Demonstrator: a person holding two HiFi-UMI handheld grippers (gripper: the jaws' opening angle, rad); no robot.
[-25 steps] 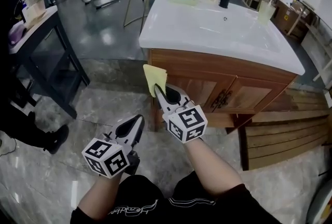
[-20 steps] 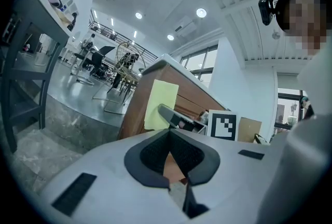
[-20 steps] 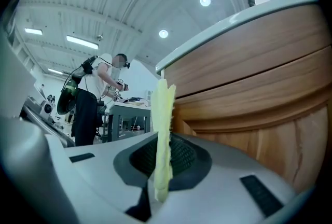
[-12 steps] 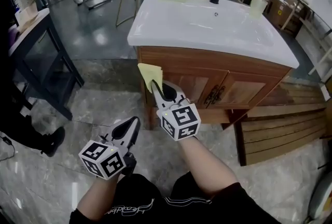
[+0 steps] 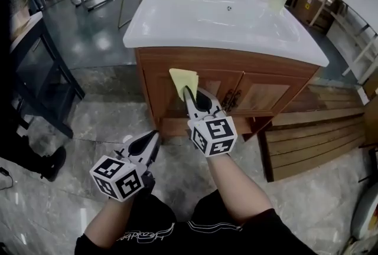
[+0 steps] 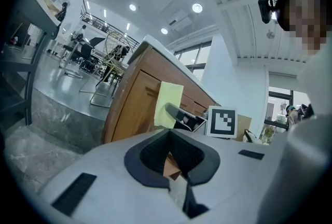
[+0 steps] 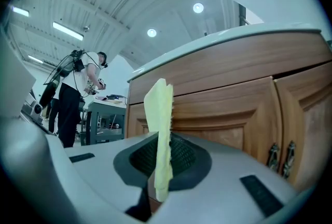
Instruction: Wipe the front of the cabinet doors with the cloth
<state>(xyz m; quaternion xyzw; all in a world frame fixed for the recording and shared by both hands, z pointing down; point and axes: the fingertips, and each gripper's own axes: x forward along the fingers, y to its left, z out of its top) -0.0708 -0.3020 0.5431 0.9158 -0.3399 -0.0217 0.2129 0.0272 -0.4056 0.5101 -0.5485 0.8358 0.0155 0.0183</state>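
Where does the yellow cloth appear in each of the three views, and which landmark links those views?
Head view: yellow cloth at centre, held up by the right gripper.
Left gripper view: yellow cloth just above centre, beyond the jaws.
Right gripper view: yellow cloth at centre, edge-on, clamped between the jaws.
Shared landmark: the wooden cabinet behind it.

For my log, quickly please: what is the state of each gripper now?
Left gripper: jaws closed, holding nothing.
Right gripper: jaws closed on the yellow cloth.
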